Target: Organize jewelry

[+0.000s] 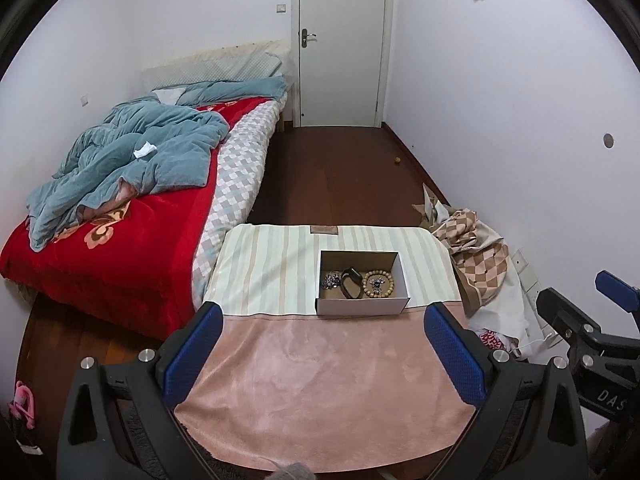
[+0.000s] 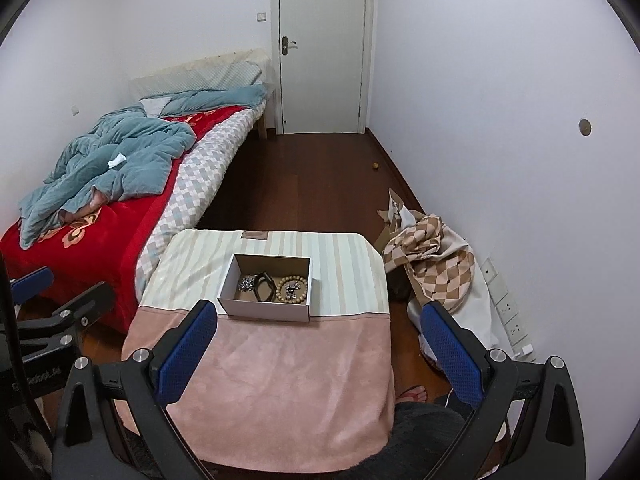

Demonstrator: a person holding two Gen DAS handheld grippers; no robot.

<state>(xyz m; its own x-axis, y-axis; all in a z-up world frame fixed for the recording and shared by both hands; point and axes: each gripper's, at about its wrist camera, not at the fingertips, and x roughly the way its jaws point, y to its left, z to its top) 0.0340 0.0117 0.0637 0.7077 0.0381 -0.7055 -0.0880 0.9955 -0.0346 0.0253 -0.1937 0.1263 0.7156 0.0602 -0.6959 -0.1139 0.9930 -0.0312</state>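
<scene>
A small open cardboard box point(image 1: 362, 306) stands on the cloth-covered table point(image 1: 320, 380), on its striped far half. Inside lie a silvery sparkly piece point(image 1: 332, 280), a black band point(image 1: 352, 283) and a wooden bead bracelet point(image 1: 378, 283) with a small silvery piece inside its ring. The box also shows in the right wrist view point(image 2: 264, 308). My left gripper point(image 1: 322, 320) is open and empty, held above the pink near half of the table, short of the box. My right gripper point(image 2: 318, 320) is open and empty, over the table's near right part.
A bed point(image 1: 120, 240) with a red blanket and blue quilt stands left of the table. A heap of checked cloth and bags point(image 1: 476, 256) lies on the floor to the right, by the wall. Dark wooden floor point(image 1: 332, 172) runs to a white door.
</scene>
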